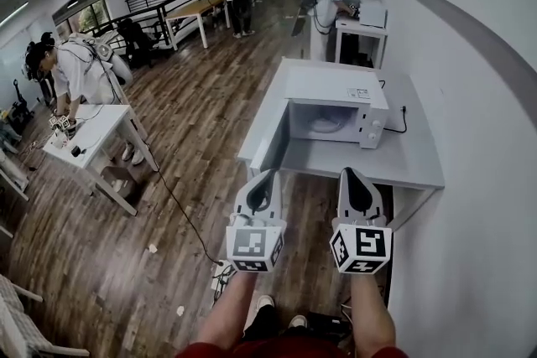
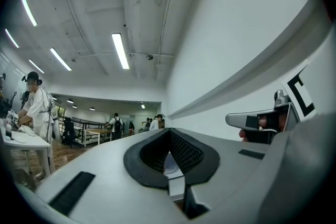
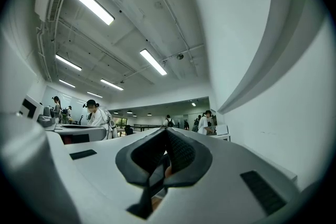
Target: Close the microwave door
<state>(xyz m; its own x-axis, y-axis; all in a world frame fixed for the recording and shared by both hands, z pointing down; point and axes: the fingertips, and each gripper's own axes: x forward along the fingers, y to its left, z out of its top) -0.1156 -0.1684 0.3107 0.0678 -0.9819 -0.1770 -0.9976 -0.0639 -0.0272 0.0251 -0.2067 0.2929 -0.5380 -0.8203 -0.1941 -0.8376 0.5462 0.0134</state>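
Illegibly small microwave panel (image 1: 373,128) print

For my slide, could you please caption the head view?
Left gripper and right gripper, both shut, hover before a white microwave whose door stands open.

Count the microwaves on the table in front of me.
1: a white microwave at the middle of the grey table, door open. The white box on the far table is too small to identify.

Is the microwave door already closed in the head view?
No, the microwave door stands swung open at the left, and the white cavity shows.
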